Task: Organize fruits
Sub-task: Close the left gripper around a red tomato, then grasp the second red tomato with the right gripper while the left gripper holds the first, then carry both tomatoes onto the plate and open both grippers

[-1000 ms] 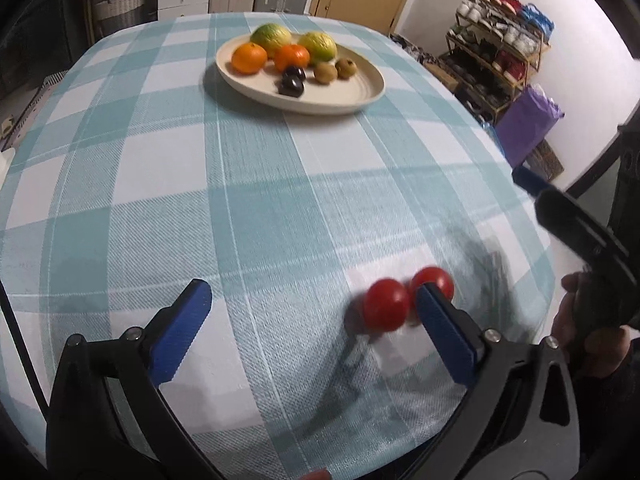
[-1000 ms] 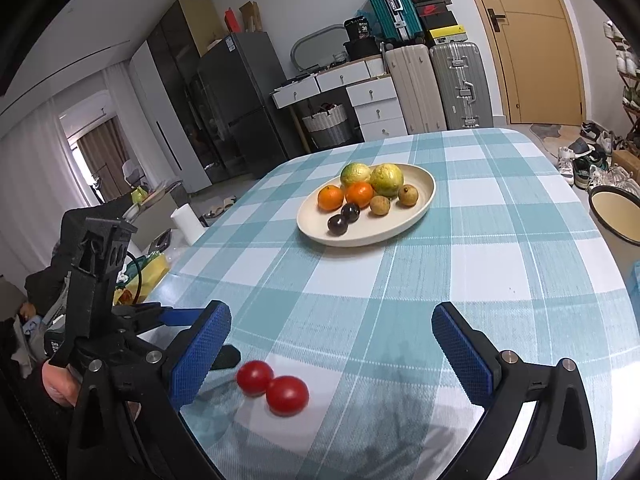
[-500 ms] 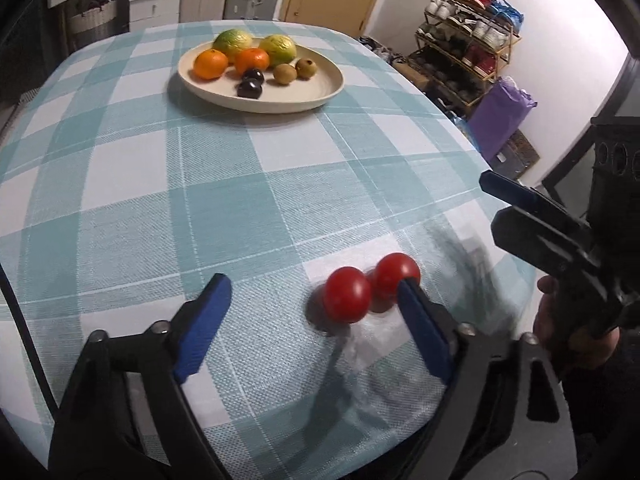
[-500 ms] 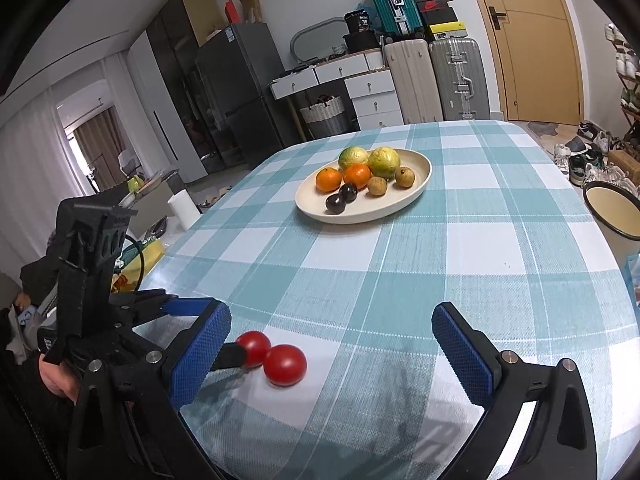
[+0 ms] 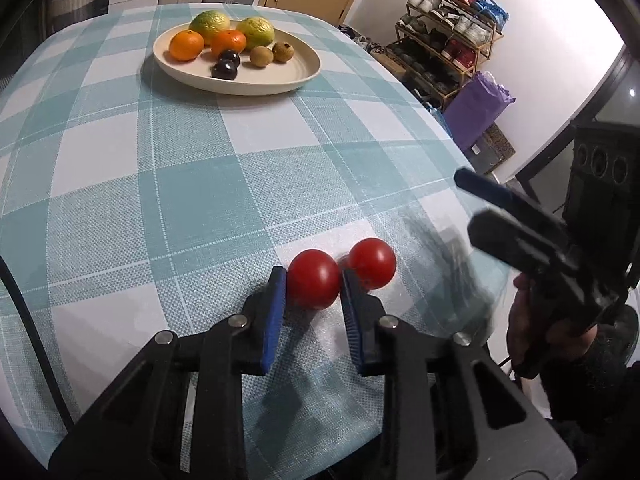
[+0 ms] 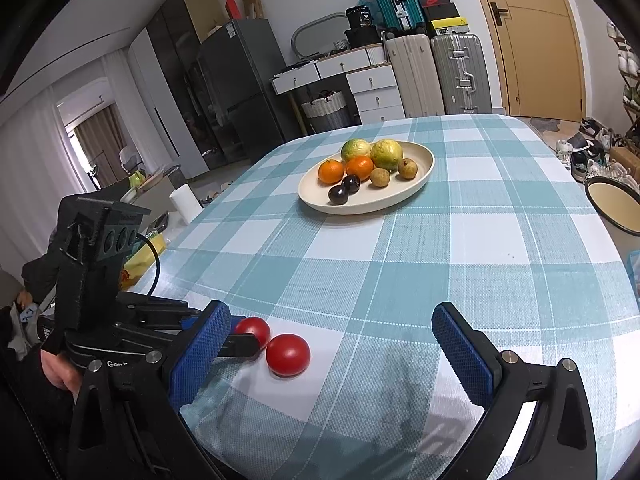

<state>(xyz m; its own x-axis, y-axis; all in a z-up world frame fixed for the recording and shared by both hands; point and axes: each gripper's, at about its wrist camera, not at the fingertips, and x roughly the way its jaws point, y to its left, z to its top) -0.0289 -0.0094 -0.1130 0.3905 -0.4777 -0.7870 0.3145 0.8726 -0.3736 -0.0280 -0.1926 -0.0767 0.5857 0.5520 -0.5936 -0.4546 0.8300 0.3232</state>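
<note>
The plate (image 5: 280, 80) sits far across the table and holds two oranges (image 5: 186, 45), two green-yellow citrus (image 5: 256, 32), two dark plums (image 5: 224, 69) and two small brown fruits (image 5: 260, 56), all bunched toward its far side.

My left tongs (image 5: 314, 292) are closed on the nearer tomato (image 5: 314, 279), blue pads (image 5: 276, 308) pressed to both its sides, down on the cloth near the table's close edge. The second tomato (image 5: 372, 263) lies just beside it, touching or nearly so, outside the right pad.

My right tongs (image 6: 332, 356) hang wide open and hold nothing, low over the same edge.

The tablecloth (image 6: 480, 240) is a teal and white check. Behind it stand suitcases (image 6: 436, 72), white drawers (image 6: 360, 80), a dark fridge (image 6: 248, 88) and a wooden door (image 6: 536, 36); a shoe rack (image 5: 452, 44) and purple bag (image 5: 476, 108) line one wall.
</note>
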